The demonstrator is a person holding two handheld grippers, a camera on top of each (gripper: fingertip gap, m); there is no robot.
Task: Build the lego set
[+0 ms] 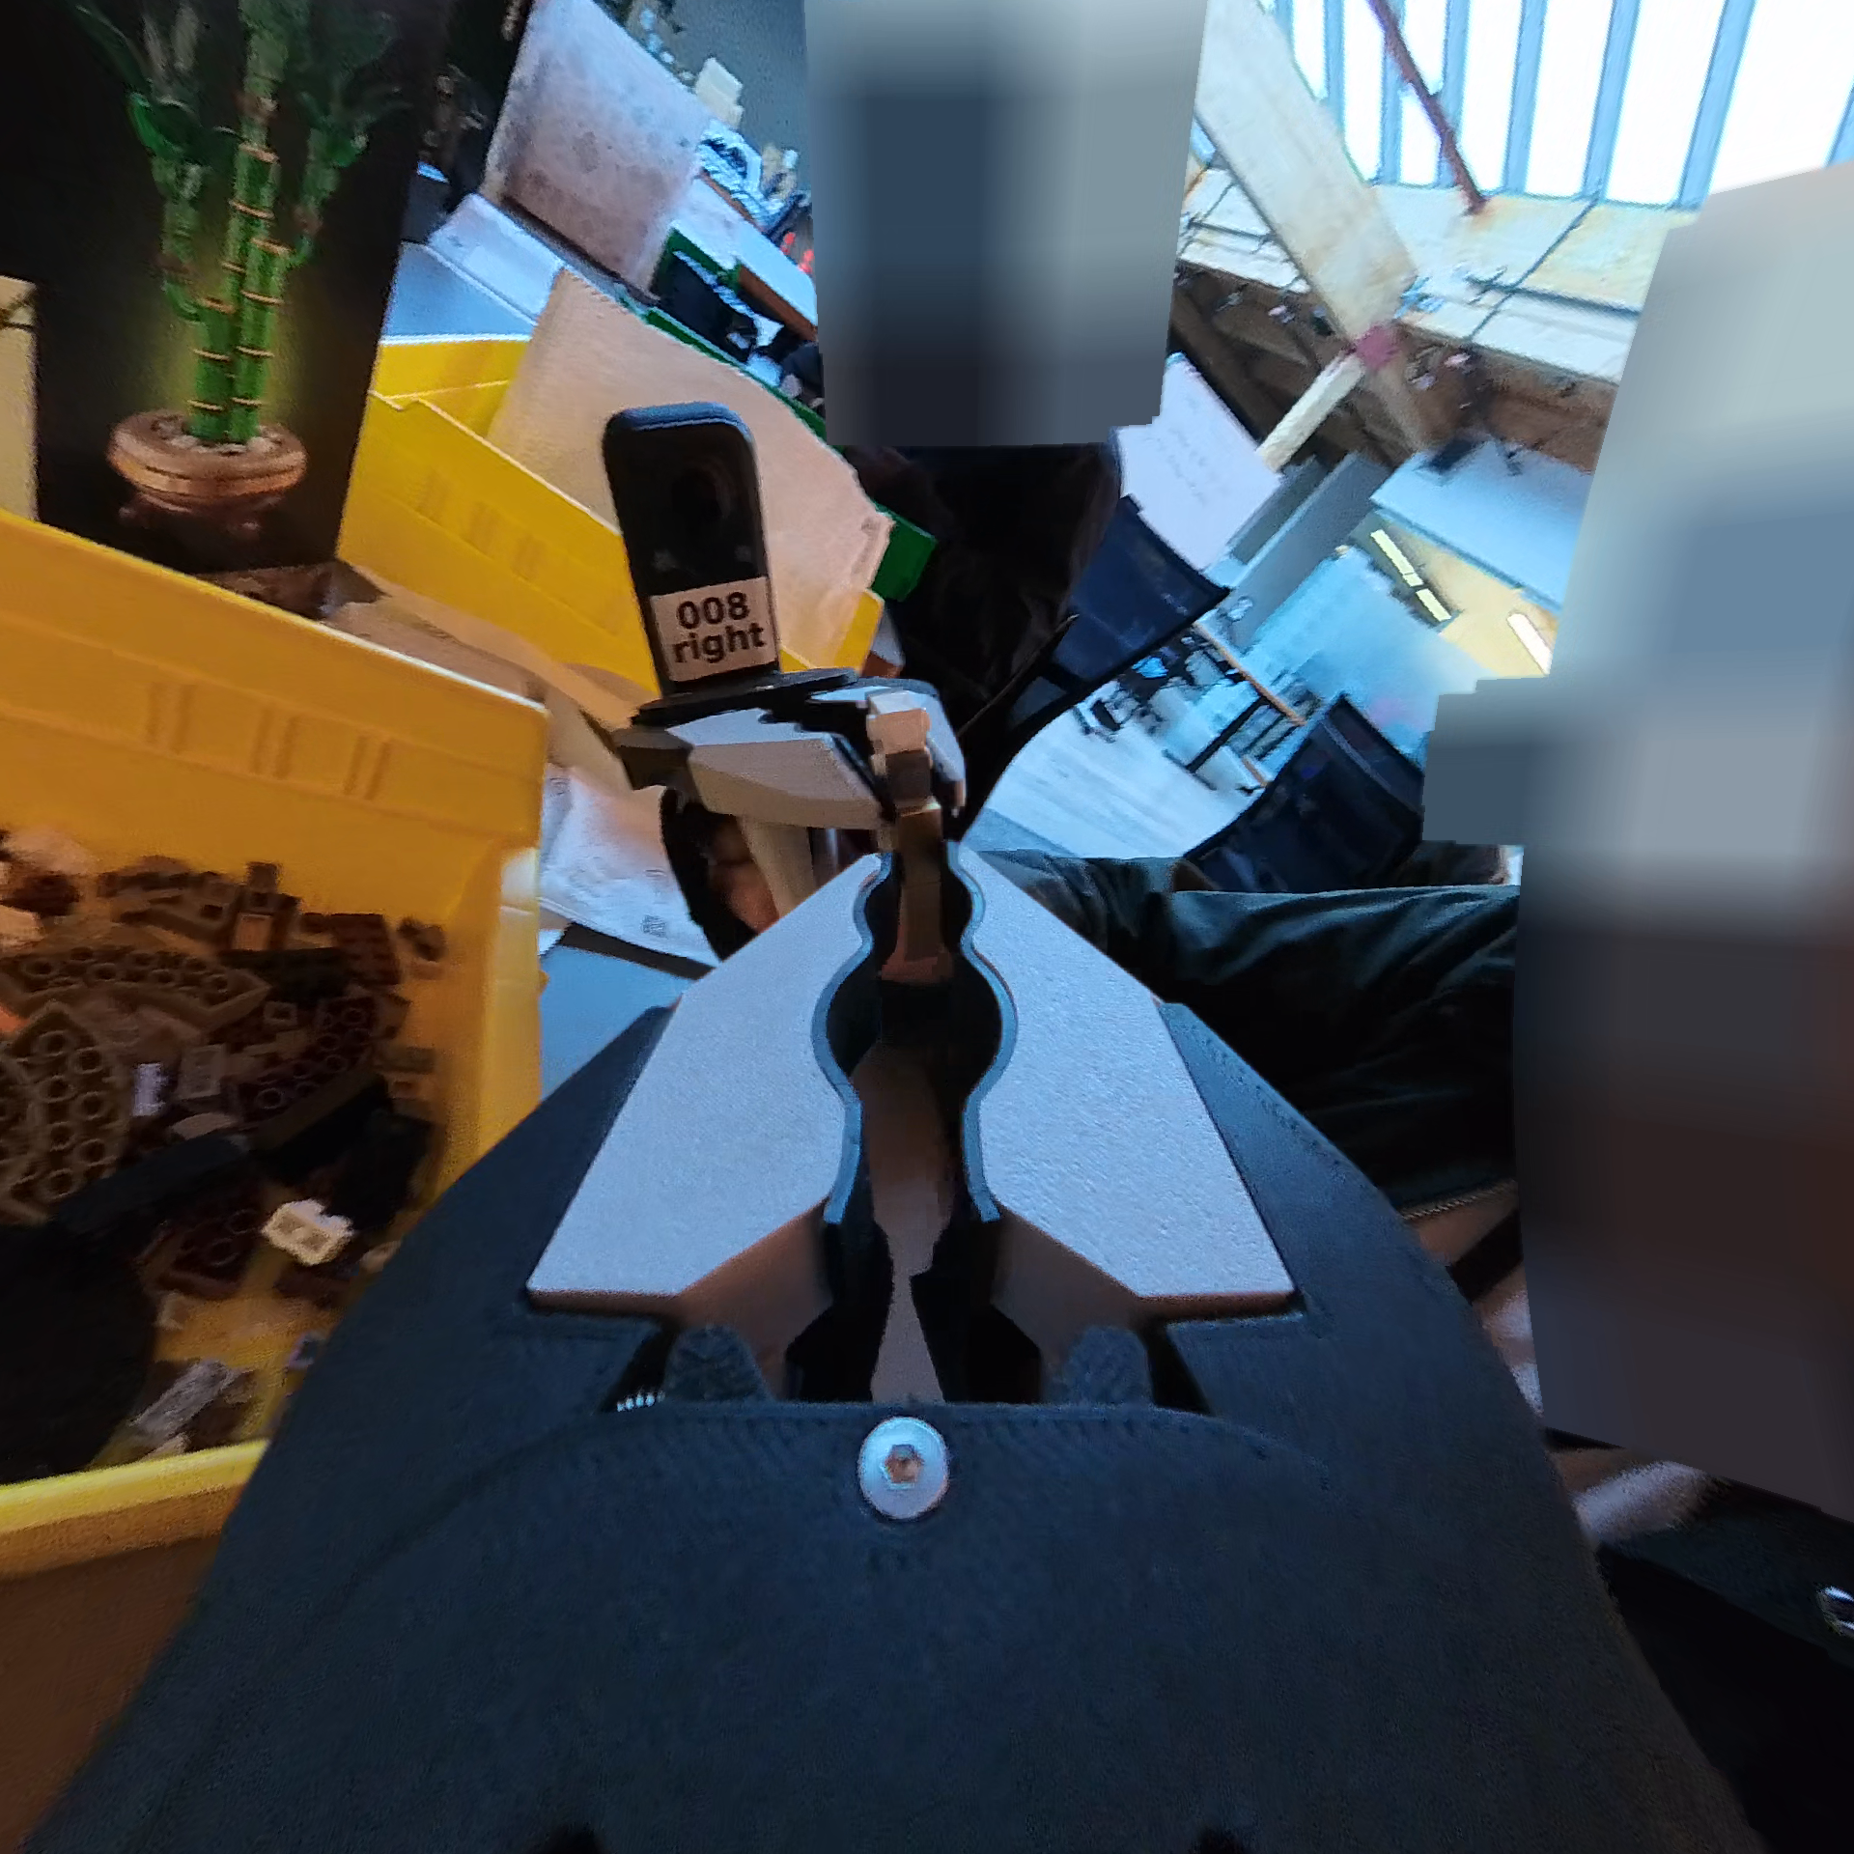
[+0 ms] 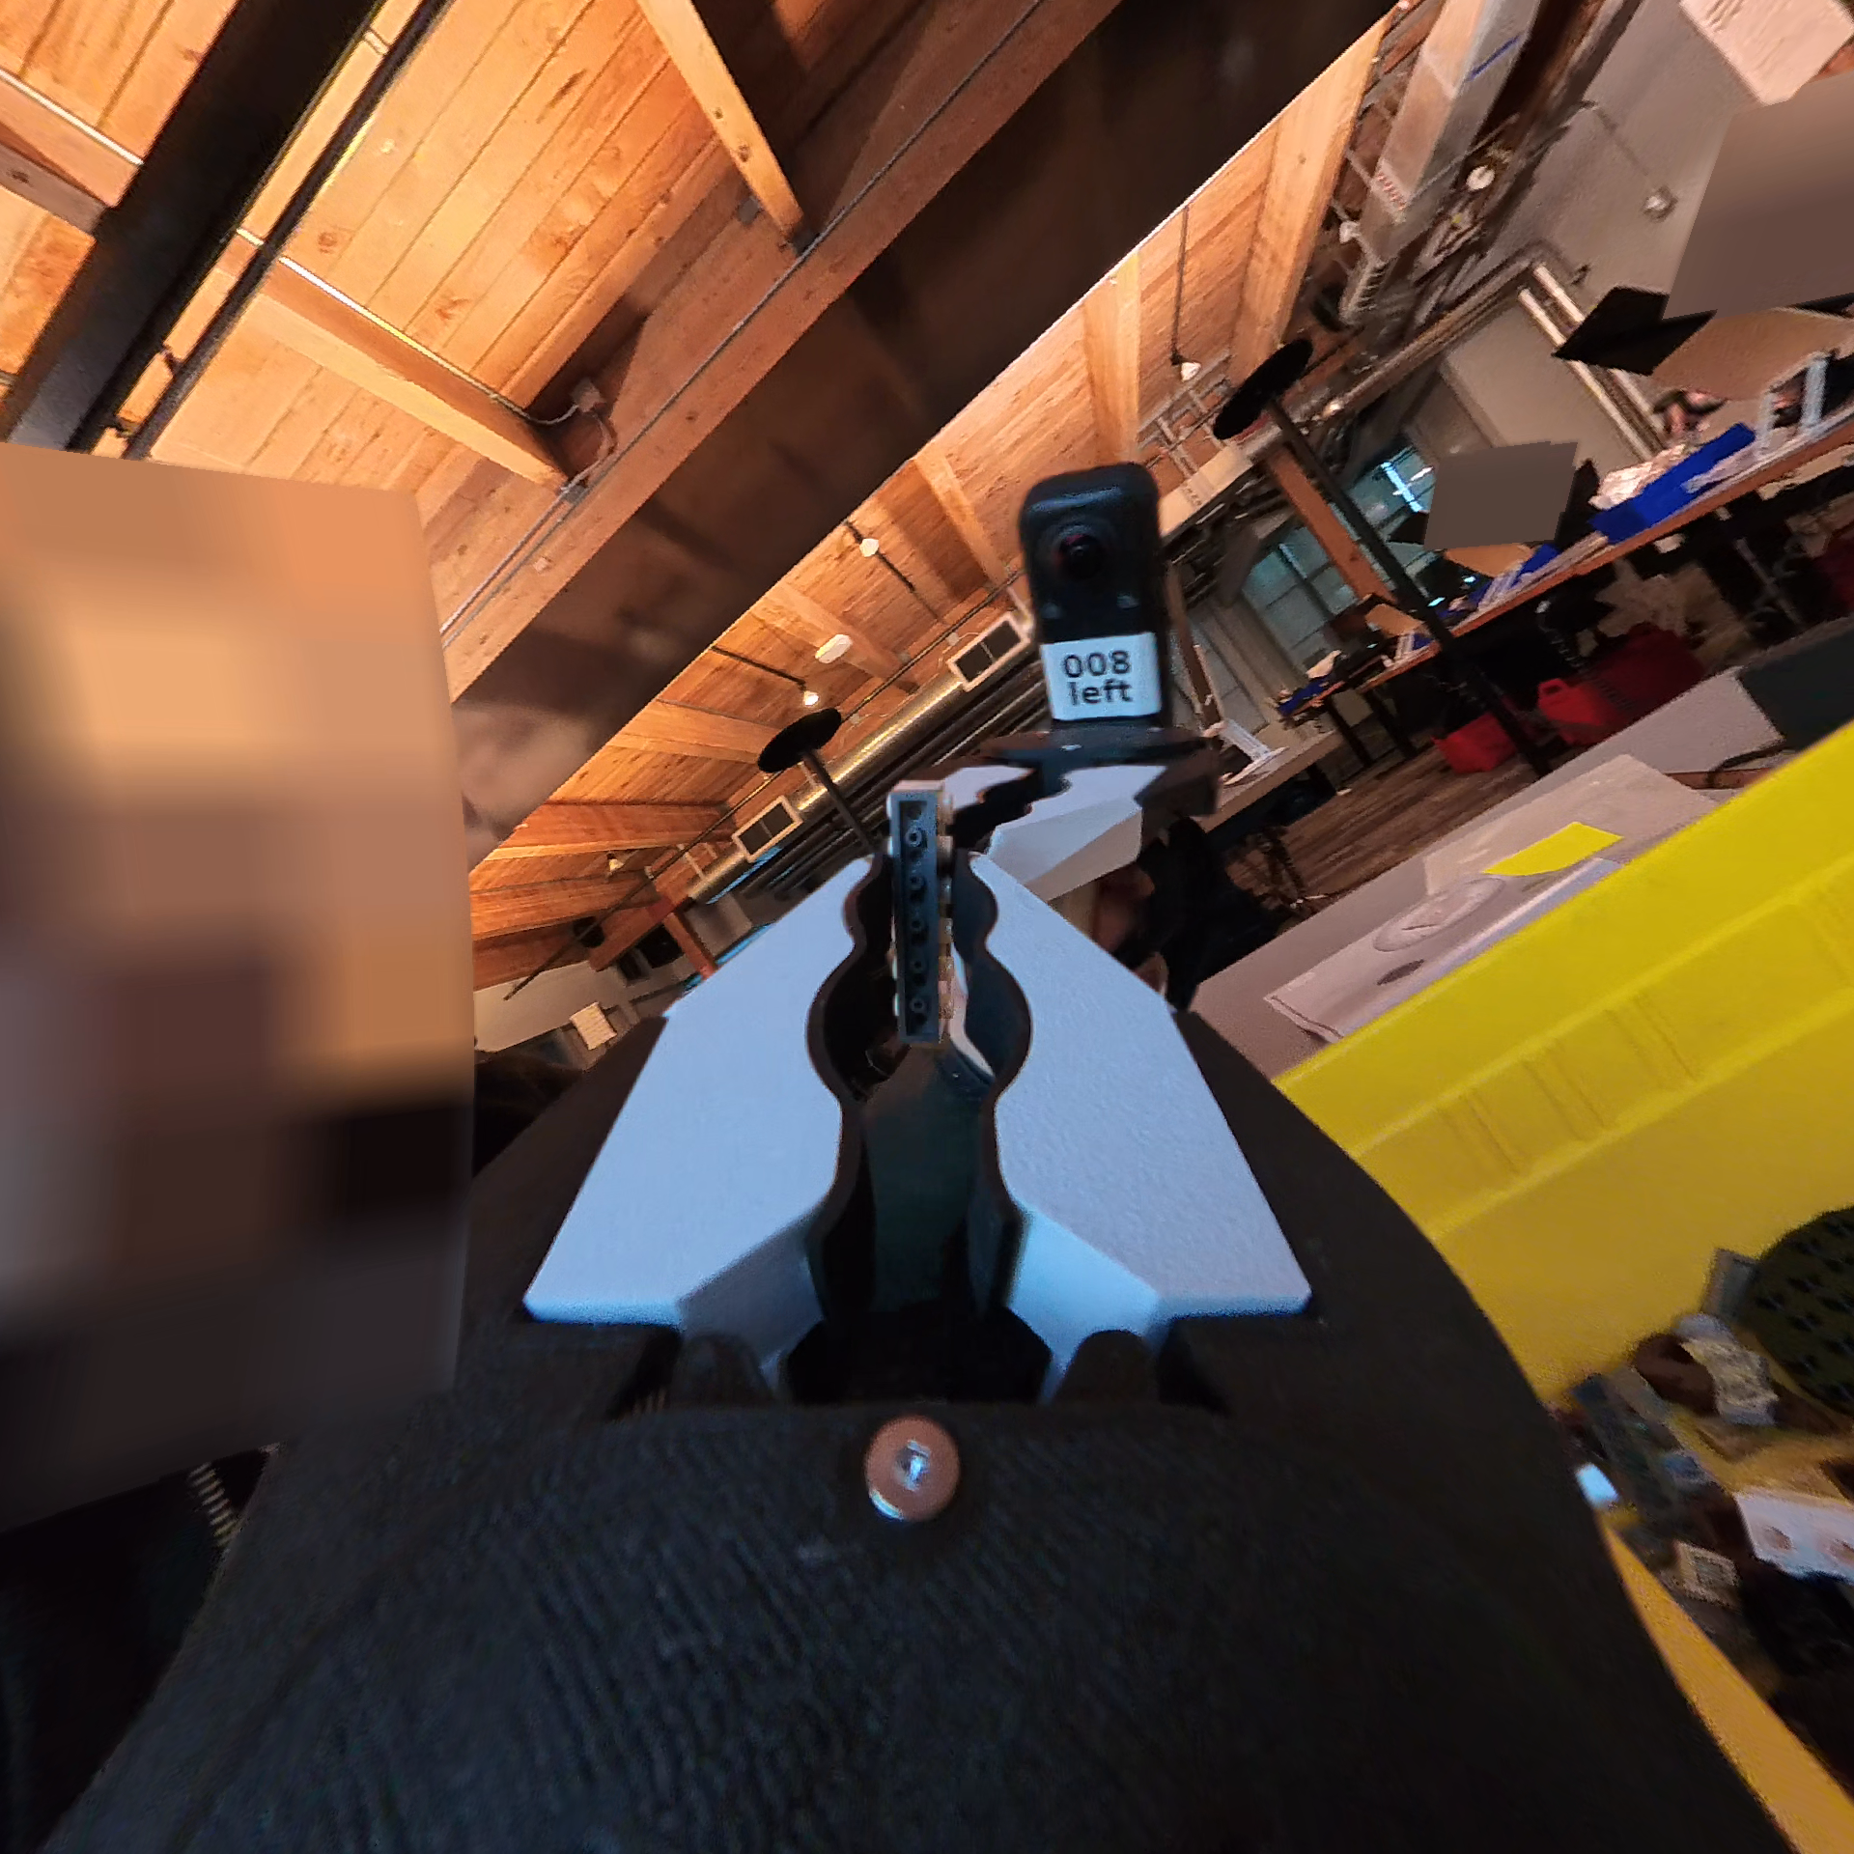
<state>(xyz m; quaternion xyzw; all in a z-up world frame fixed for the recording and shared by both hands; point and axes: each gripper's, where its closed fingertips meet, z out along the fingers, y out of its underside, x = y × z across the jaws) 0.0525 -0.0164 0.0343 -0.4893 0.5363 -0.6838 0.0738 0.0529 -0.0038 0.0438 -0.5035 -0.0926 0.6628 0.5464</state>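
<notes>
In the left wrist view my left gripper (image 1: 918, 865) is shut on a small tan-brown lego piece (image 1: 915, 928) held up in the air. My right gripper (image 1: 908, 767) comes in from the left, tip to tip with it, and touches the top of the same piece. In the right wrist view my right gripper (image 2: 923, 871) is shut on a narrow black lego plate (image 2: 915, 908) with a tan layer on its side, held on edge. My left gripper (image 2: 971, 815) meets it from the far right. How the two pieces join is hidden by the fingers.
A yellow bin (image 1: 251, 722) at the left holds several dark brown and grey lego pieces (image 1: 150, 1104). The set's box with a bamboo picture (image 1: 211, 261) stands behind it. In the right wrist view the yellow bin (image 2: 1555, 1053) is at the right. A person in dark clothing (image 1: 1304, 983) is close behind. My left and right fingertips are right by each other.
</notes>
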